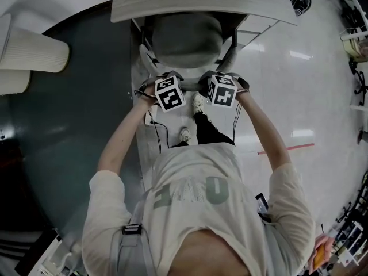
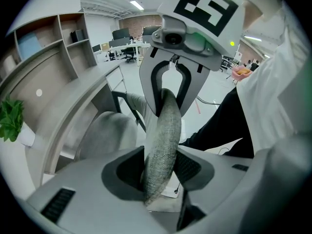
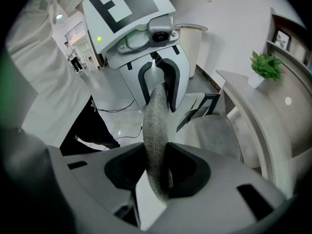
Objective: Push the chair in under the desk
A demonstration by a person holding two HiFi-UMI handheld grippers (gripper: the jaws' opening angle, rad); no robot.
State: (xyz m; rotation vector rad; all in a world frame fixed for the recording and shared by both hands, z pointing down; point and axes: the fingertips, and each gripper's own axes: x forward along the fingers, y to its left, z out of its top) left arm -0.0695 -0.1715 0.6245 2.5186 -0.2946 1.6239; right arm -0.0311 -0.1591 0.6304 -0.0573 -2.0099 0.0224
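Observation:
The grey fabric chair [image 1: 184, 39] stands at the desk [image 1: 201, 2], its seat partly beneath the desktop. Both grippers hold the top edge of the chair's backrest, facing each other. My left gripper [image 1: 168, 91] is shut on the backrest edge [image 2: 163, 145], which fills the gap between its jaws [image 2: 158, 167]. My right gripper [image 1: 223, 88] is shut on the same backrest edge [image 3: 155, 130], clamped between its jaws [image 3: 158, 172]. The seat [image 2: 105, 135] [image 3: 214, 135] lies beyond the backrest, beside the desk front [image 2: 63, 106] [image 3: 258, 111].
A person's legs and shoes [image 1: 198, 105] stand right behind the chair. A cable [image 1: 158, 131] trails on the floor. A large white cylinder [image 1: 34, 50] stands at the left on dark carpet [image 1: 57, 125]. A small plant [image 3: 265, 67] sits on the desk. Red tape [image 1: 287, 148] marks the floor.

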